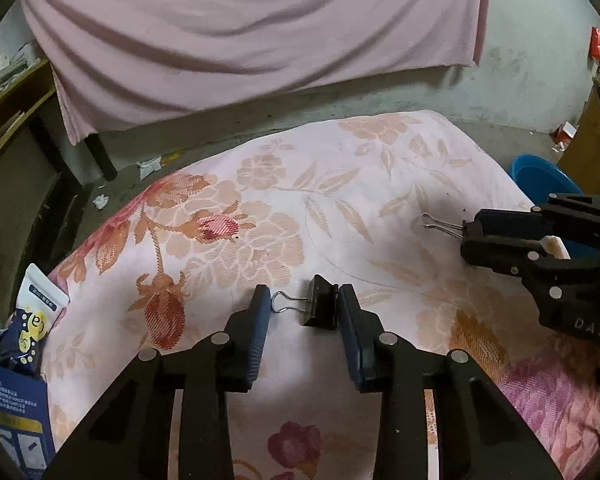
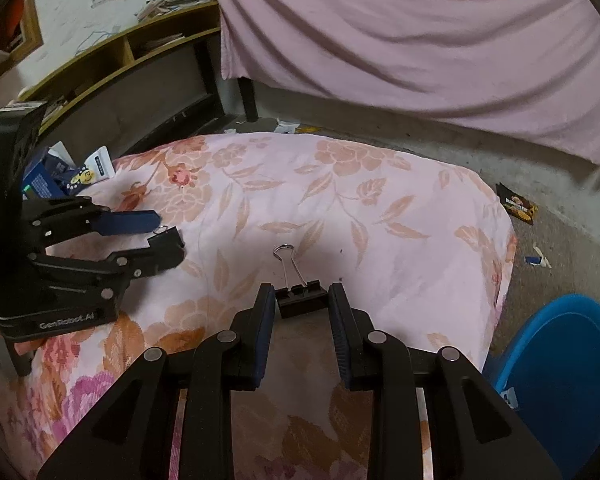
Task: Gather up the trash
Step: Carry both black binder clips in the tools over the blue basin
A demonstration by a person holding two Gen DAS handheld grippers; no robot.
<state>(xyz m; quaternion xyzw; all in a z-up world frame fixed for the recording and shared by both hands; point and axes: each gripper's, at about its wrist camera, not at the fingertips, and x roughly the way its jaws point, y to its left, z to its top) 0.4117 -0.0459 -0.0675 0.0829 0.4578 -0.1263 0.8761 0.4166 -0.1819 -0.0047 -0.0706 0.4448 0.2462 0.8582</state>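
Two close wrist views angled down along their tongs, both over the same floral bedspread (image 1: 340, 184).

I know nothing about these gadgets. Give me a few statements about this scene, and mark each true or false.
1. The left tool has a clip between its fingers. True.
2. The right tool is empty. False: a second clip sits between its fingers.
3. The basin on the floor is red. False: it is blue.
4. The bed cover has a flower pattern. True.
5. The hanging sheet is green. False: it is pink.
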